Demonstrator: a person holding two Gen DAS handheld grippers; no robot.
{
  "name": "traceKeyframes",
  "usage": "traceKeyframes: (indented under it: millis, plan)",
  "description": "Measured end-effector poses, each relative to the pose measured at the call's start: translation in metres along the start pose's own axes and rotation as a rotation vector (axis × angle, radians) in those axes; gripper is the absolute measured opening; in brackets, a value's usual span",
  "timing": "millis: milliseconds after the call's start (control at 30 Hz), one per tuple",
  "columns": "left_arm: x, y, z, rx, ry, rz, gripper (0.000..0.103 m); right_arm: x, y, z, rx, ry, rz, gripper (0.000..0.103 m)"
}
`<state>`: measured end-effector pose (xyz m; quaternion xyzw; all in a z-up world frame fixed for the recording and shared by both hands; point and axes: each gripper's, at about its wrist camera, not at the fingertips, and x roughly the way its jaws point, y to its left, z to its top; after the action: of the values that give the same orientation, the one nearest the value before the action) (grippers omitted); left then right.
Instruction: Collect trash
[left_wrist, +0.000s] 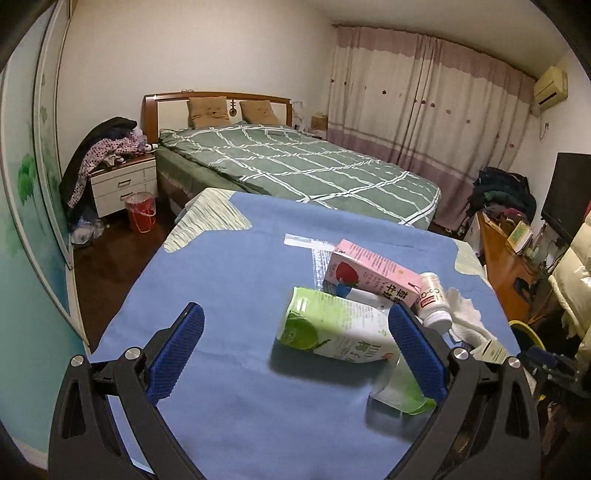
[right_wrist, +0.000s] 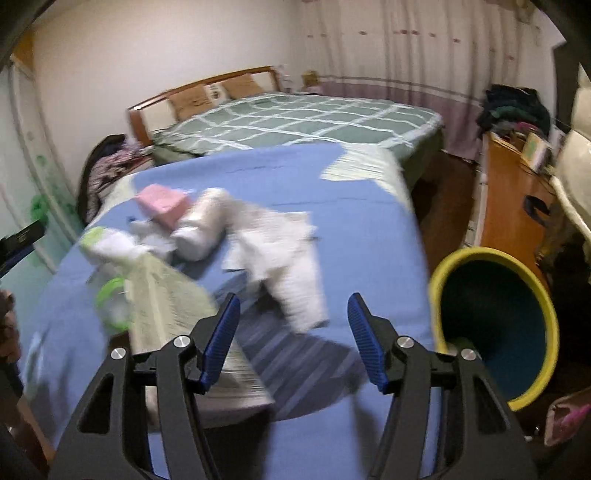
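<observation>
Trash lies on a table under a blue cloth (left_wrist: 229, 288). A green-and-white carton (left_wrist: 332, 328) lies on its side, with a pink carton (left_wrist: 369, 269), a white bottle (left_wrist: 434, 302) and a crumpled white tissue (left_wrist: 467, 319) behind it. A clear cup with a green base (left_wrist: 400, 391) is tipped over near the right finger. My left gripper (left_wrist: 295, 317) is open, and the green carton lies just ahead between its fingers, untouched. The right wrist view is blurred. There my right gripper (right_wrist: 294, 301) is open and holds nothing, with the tissue (right_wrist: 288, 258) just ahead of it.
A bin with a yellow rim and dark blue inside (right_wrist: 495, 325) stands off the table's right edge. A bed (left_wrist: 295, 162) lies behind the table. A wooden desk (left_wrist: 506, 266) is at the right, and a red bucket (left_wrist: 140, 214) sits on the floor by a nightstand.
</observation>
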<state>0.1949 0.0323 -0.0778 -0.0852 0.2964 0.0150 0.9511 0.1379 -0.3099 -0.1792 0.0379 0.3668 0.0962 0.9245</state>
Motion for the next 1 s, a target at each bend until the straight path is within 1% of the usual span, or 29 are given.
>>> traceKeyframes:
  millis: [67,200,300,400,467,500,567,600,633,733,833,1000]
  plan:
    - [-0.002,-0.005,0.000,0.003,0.002,-0.005,0.098,0.002,0.009,0.002,-0.028,0.004,0.034,0.058]
    - [-0.008,-0.012,-0.001,0.012,0.004,-0.014,0.098,0.024,0.004,0.017,-0.015,0.020,-0.003,0.058]
    - [-0.010,-0.014,-0.001,0.016,0.009,-0.011,0.098,0.051,0.003,0.028,-0.036,0.073,-0.047,0.058]
    - [-0.013,-0.016,0.000,0.011,0.011,-0.019,0.098,0.073,0.005,0.032,-0.039,0.131,-0.036,0.058]
    - [-0.015,-0.017,0.000,0.014,0.013,-0.022,0.098,0.086,0.001,0.033,-0.020,0.156,-0.039,0.056]
    - [-0.016,-0.020,0.000,0.020,0.014,-0.027,0.098,0.091,-0.002,0.032,-0.009,0.165,-0.039,0.051]
    - [-0.017,-0.022,-0.001,0.029,0.016,-0.031,0.098,0.092,-0.005,0.031,-0.009,0.159,-0.065,0.038]
    - [-0.018,-0.024,-0.001,0.034,0.018,-0.035,0.098,0.091,-0.006,0.031,-0.010,0.155,-0.076,0.024]
    - [-0.018,-0.025,-0.002,0.035,0.020,-0.039,0.098,0.090,-0.008,0.032,-0.004,0.150,-0.069,0.012]
    - [-0.018,-0.031,-0.004,0.039,0.028,-0.054,0.098,0.088,-0.011,0.032,0.009,0.127,-0.049,0.009]
    - [-0.020,-0.036,-0.007,0.050,0.034,-0.061,0.098,0.081,-0.011,0.031,0.016,0.098,-0.039,0.009]
    - [-0.024,-0.043,-0.010,0.079,0.029,-0.051,0.098,0.053,-0.019,0.035,0.065,0.015,-0.016,0.009]
